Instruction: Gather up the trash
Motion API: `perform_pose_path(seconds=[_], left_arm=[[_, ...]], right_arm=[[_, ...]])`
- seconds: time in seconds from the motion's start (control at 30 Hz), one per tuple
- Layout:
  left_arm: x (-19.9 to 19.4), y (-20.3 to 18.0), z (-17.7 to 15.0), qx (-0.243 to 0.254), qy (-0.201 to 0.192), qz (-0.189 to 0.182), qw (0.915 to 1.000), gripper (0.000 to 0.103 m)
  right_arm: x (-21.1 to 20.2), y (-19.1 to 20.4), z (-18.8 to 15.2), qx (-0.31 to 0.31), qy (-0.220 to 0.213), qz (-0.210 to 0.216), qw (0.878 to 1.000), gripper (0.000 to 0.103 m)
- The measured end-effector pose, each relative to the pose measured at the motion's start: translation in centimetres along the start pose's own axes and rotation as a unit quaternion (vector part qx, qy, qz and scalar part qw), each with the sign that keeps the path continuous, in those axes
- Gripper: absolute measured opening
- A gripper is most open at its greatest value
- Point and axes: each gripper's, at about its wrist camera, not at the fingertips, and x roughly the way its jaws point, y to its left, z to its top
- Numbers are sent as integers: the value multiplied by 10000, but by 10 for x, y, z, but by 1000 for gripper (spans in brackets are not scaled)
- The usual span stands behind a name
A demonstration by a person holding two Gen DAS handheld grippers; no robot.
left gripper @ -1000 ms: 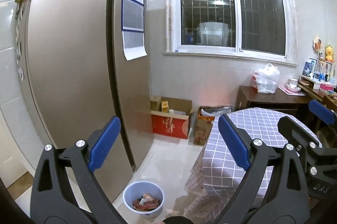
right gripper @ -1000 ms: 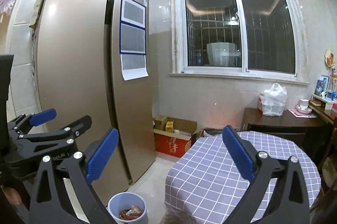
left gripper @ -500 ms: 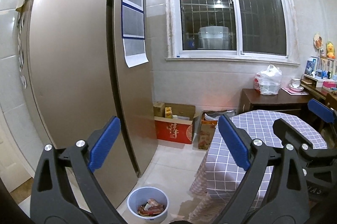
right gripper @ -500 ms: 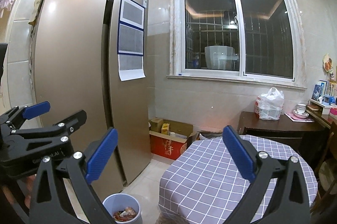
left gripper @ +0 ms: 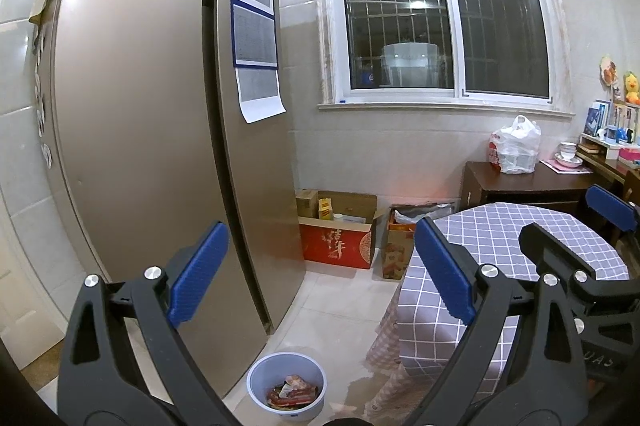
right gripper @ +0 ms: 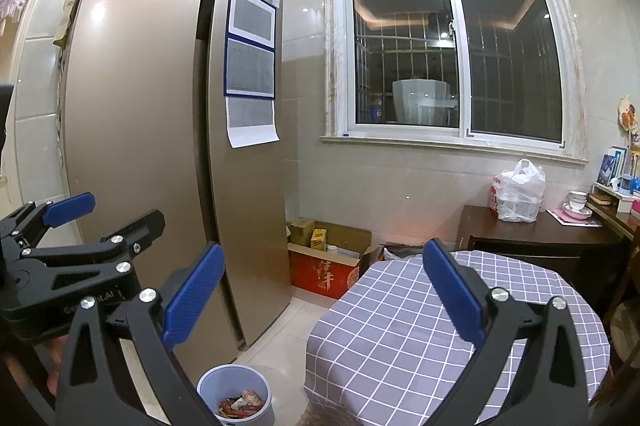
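Observation:
A pale blue trash bin point(left gripper: 286, 386) stands on the tiled floor between the fridge and the table, with red and white wrappers inside; it also shows in the right wrist view point(right gripper: 236, 396). My left gripper point(left gripper: 320, 274) is open and empty, held high above the bin. My right gripper point(right gripper: 324, 298) is open and empty, raised over the table's left edge. The left gripper shows at the left of the right wrist view point(right gripper: 92, 216), the right gripper at the right of the left wrist view point(left gripper: 576, 222).
A tall bronze fridge point(left gripper: 160, 106) fills the left. A round table with a grey checked cloth point(right gripper: 440, 326) is at right. Cardboard boxes point(left gripper: 340, 230) sit under the window. A dark sideboard point(right gripper: 536, 234) holds a plastic bag point(right gripper: 518, 192) and bowls.
Both grippers have risen and tilted up a little; the bin sits lower in both views. Both stay open and empty.

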Motion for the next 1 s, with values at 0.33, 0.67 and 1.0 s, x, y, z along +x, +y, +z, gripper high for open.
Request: perform_pose_path(seconds=[0.33,0.67,1.0], left_arm=[[0,-3,-2,24,7,50,10000,92],[1,-1,-4,44,9,73,10000,92],[1,1,-7,52,32,92,9999,92]], right_arm=[[5,-2,-1,20,36,31,10000,98],[6,-3,-3,39,49,59,10000,98],[6,-4,-5,45,63,75,9999,98]])
